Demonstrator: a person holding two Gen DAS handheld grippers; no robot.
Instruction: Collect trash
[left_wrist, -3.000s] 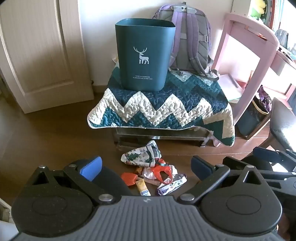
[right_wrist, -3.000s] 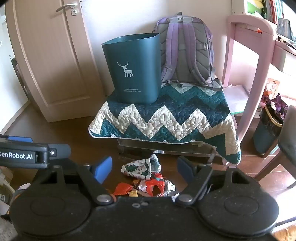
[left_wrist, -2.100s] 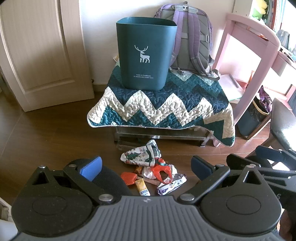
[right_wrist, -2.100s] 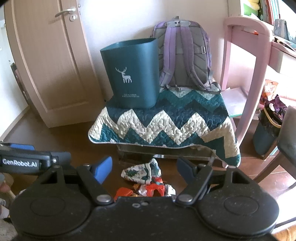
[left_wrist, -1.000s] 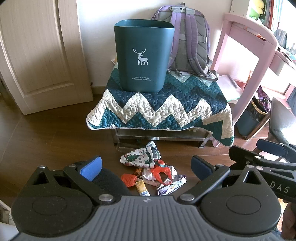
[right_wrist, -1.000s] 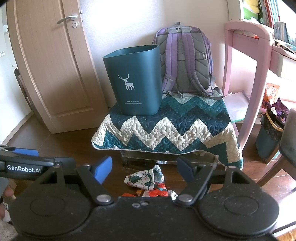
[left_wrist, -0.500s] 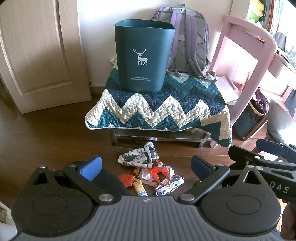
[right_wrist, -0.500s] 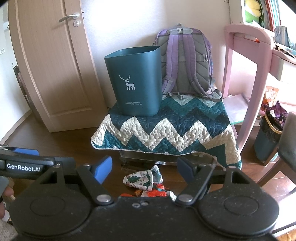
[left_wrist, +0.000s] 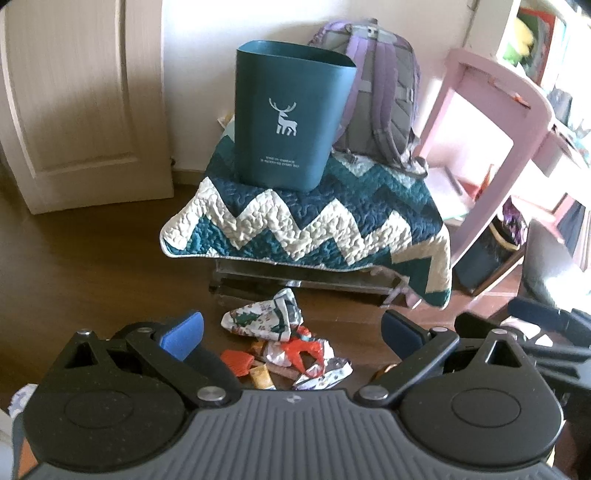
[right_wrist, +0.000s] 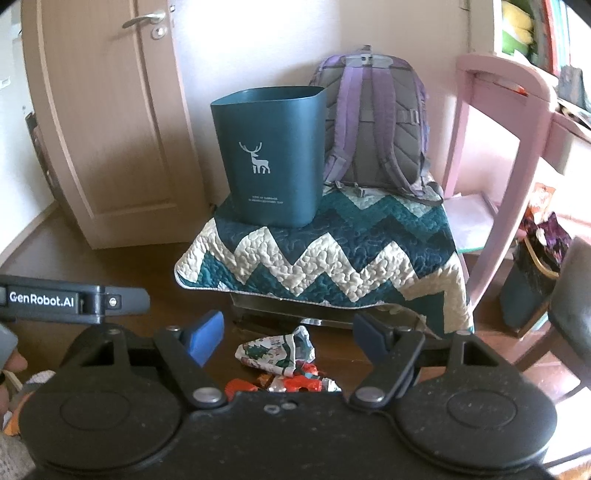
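Note:
A pile of crumpled wrappers (left_wrist: 286, 345) lies on the brown floor in front of a low table; it also shows in the right wrist view (right_wrist: 284, 363). A teal bin with a white deer (left_wrist: 290, 123) stands upright on the quilt-covered table; the right wrist view shows the bin too (right_wrist: 271, 155). My left gripper (left_wrist: 291, 330) is open and empty, held above the pile. My right gripper (right_wrist: 288, 339) is open and empty, also above the pile. Each gripper shows at the edge of the other's view.
A teal and white zigzag quilt (left_wrist: 314, 225) drapes the table. A purple backpack (right_wrist: 376, 122) leans on the wall behind the bin. A pink desk frame (right_wrist: 495, 147) and a dark basket (right_wrist: 532, 280) stand at the right. A beige door (right_wrist: 110, 122) is at the left.
Both grippers have drifted slightly, and the scene has shifted a little right in the left view. Jaws stay open. The trash and bin have not moved.

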